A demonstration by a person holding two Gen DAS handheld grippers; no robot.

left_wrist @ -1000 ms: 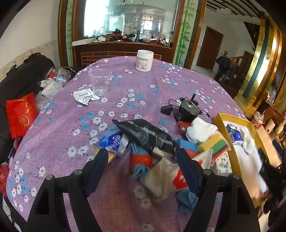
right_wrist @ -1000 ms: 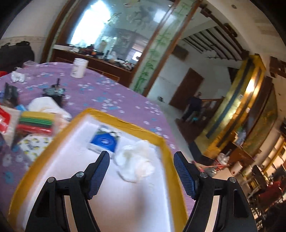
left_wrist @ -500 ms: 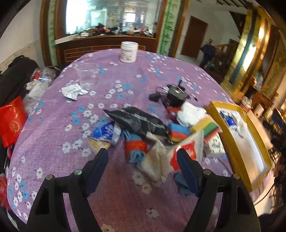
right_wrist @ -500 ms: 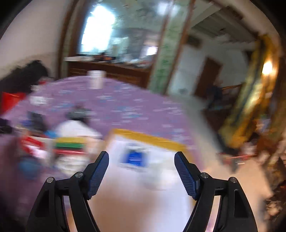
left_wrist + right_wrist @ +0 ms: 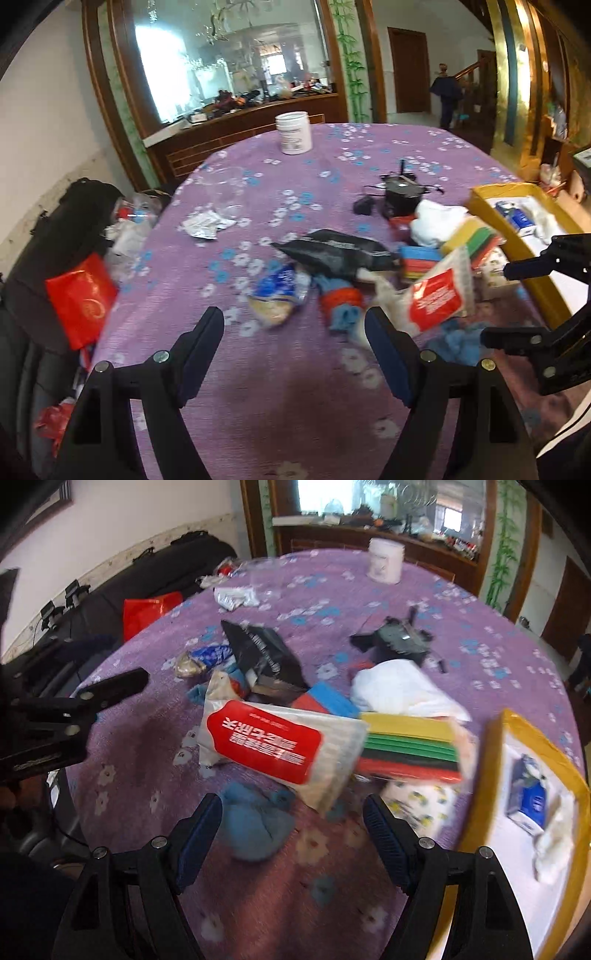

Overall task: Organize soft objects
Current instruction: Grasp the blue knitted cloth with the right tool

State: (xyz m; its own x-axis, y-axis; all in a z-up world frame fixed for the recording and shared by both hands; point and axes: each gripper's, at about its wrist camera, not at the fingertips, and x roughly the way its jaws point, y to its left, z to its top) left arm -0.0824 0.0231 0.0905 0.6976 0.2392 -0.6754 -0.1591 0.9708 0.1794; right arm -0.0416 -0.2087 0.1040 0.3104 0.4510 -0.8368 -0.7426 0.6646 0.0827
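Note:
A heap of soft things lies on the purple flowered tablecloth (image 5: 266, 387): a tissue pack with a red label (image 5: 266, 746), a stack of coloured sponges (image 5: 410, 749), a white cloth (image 5: 399, 690), a blue cloth (image 5: 255, 827) and a black bag (image 5: 266, 653). My right gripper (image 5: 291, 812) hangs open just over the blue cloth, nothing between its pads. A yellow-rimmed tray (image 5: 484, 775) at the right holds a blue packet (image 5: 532, 805) and a white rag (image 5: 554, 842). My left gripper (image 5: 291, 332) is open and empty, short of the heap's near edge.
At the far side of the table stand a white jar (image 5: 293, 133), a clear cup (image 5: 225, 188), a crumpled wrapper (image 5: 207, 223) and a black device with cables (image 5: 400, 192). A red bag (image 5: 79, 299) lies on the dark seat at the left. A person (image 5: 445, 94) stands far back.
The right gripper has swung left, from over the tray to over the heap, and now shows at the right of the left wrist view. The left gripper has rolled and stayed put.

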